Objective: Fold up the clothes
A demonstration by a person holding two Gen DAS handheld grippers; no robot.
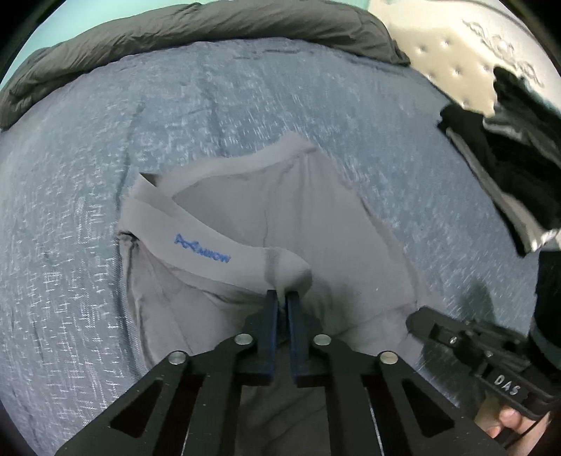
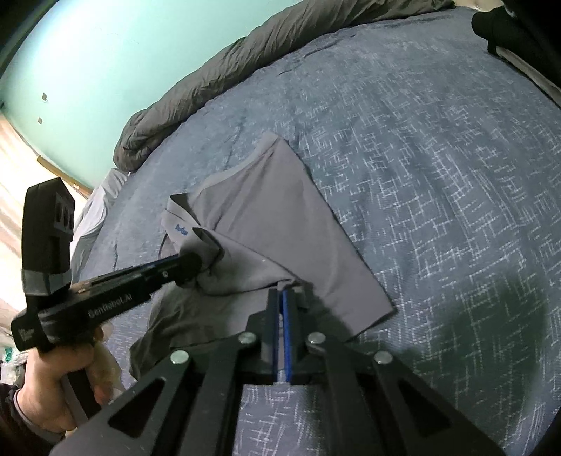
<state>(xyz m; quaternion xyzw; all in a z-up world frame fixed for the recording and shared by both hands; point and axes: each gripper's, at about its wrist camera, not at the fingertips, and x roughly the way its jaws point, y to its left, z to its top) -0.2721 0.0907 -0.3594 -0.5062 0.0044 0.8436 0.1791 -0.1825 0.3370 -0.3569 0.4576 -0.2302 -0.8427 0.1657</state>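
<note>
Your left gripper (image 1: 282, 296) has its fingers closed on the waistband fold of the grey underwear (image 1: 245, 224), which lies on the blue patterned bedspread (image 1: 87, 210) near the middle of the bed. Your right gripper (image 2: 282, 289) has its fingers clamped on the garment's near edge, just beside the left gripper. A dark grey duvet (image 1: 210, 28) is bunched along the far side of the bed. Dark folded clothes (image 1: 508, 158) sit at the right.
</note>
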